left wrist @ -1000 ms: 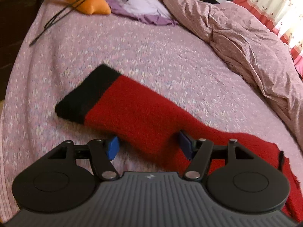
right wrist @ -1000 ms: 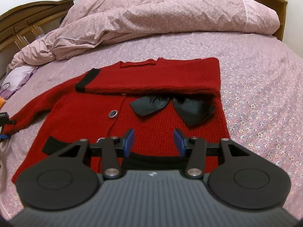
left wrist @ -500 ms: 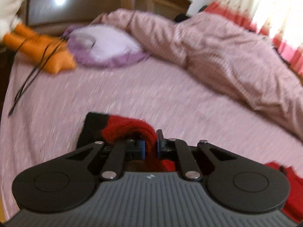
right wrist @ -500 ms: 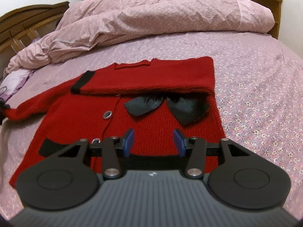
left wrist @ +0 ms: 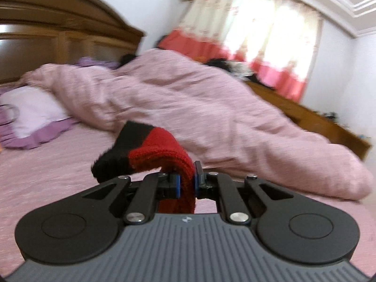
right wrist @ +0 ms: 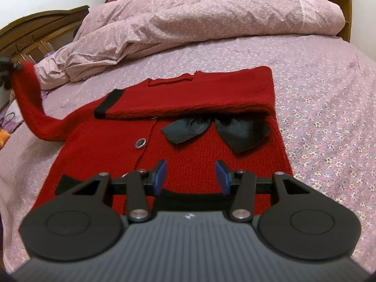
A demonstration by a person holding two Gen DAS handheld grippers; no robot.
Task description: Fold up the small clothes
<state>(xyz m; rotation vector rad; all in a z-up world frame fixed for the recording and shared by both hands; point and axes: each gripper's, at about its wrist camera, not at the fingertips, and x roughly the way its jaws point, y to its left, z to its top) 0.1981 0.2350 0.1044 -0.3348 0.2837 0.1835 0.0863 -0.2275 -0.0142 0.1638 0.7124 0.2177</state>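
Observation:
A small red knitted cardigan with black trim, buttons and a black bow lies flat on the bed. One sleeve is folded across its top. The other sleeve is raised off the bed at the far left, held by my left gripper. In the left wrist view my left gripper is shut on that red sleeve, whose black cuff flops forward over the fingers. My right gripper hovers open over the cardigan's lower hem with nothing between its pads.
A rumpled pink duvet is heaped along the far side of the bed. A lilac pillow lies by the wooden headboard. The flowered pink sheet is bare to the right of the cardigan. Curtains cover a window.
My left gripper closed on the sleeve, which lay flat on the sheet, and lifted it high off the bed while tilting upward. My right gripper kept still and open.

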